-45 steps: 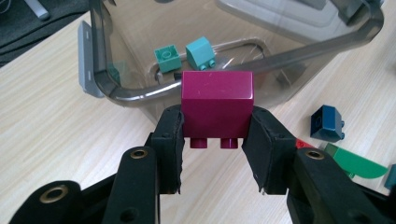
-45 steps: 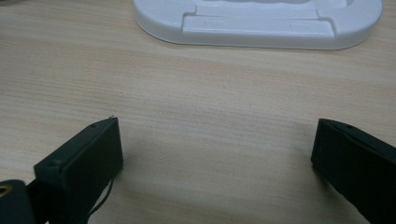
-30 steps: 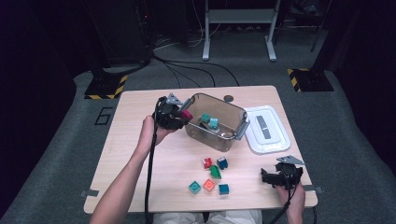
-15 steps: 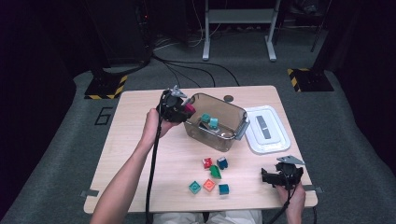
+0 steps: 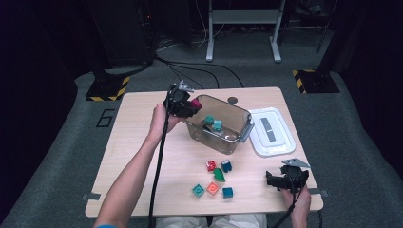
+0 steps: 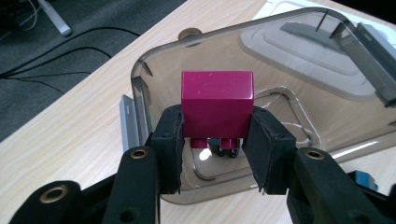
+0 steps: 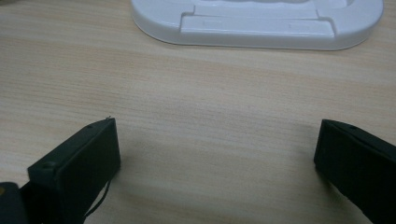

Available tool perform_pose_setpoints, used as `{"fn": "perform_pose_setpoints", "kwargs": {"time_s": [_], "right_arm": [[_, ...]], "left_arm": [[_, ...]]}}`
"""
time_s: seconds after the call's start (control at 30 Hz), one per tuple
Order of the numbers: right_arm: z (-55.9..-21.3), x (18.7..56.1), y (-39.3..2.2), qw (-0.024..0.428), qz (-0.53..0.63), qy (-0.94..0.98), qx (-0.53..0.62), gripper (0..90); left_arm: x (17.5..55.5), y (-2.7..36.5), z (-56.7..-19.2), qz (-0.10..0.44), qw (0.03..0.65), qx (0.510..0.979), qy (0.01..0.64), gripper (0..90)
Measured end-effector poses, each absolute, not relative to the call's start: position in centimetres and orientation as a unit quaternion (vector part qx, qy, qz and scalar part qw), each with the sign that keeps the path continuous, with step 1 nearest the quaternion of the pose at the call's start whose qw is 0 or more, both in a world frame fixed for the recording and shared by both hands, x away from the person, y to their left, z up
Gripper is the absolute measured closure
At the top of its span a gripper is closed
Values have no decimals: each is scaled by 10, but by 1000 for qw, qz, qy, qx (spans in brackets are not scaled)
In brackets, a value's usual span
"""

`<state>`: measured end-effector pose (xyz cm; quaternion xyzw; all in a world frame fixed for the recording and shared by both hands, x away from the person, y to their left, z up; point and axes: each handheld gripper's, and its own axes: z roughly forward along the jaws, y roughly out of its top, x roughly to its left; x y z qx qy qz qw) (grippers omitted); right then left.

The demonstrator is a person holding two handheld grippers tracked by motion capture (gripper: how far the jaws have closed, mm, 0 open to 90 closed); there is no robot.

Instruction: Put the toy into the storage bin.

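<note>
My left gripper [image 5: 189,105] is shut on a magenta block [image 5: 194,104] and holds it over the left rim of a clear plastic bin [image 5: 216,142]. In the left gripper view the block [image 6: 217,105] sits between both pads of the gripper [image 6: 217,128], studs down, with the open bin [image 6: 261,28] under and beyond it. Two teal blocks [image 5: 214,123] lie inside the bin. My right gripper [image 5: 272,179] rests near the table's front right corner. Its jaws [image 7: 217,149] stand wide open over bare wood.
Several loose blocks, red [image 5: 211,166], green [image 5: 218,174], orange [image 5: 212,188] and teal [image 5: 198,190], lie in front of the bin. A white lid [image 5: 272,131] lies right of the bin, ahead of the right gripper [image 7: 257,21]. A small brown disc [image 5: 232,100] sits behind the bin.
My left gripper has carried the magenta block to the right and farther away, up to the bin's left rim. The right gripper has stayed put.
</note>
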<state>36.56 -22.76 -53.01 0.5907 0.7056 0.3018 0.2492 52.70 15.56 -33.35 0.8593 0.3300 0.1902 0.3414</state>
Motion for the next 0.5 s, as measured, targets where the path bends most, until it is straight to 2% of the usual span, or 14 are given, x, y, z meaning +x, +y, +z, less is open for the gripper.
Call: {"fn": "perform_pose_setpoints", "kwargs": {"time_s": [0.5], "right_arm": [[-530, 366, -228, 249, 302, 705, 591, 0]], "left_arm": [[549, 140, -343, 178, 324, 867, 335, 587]]}}
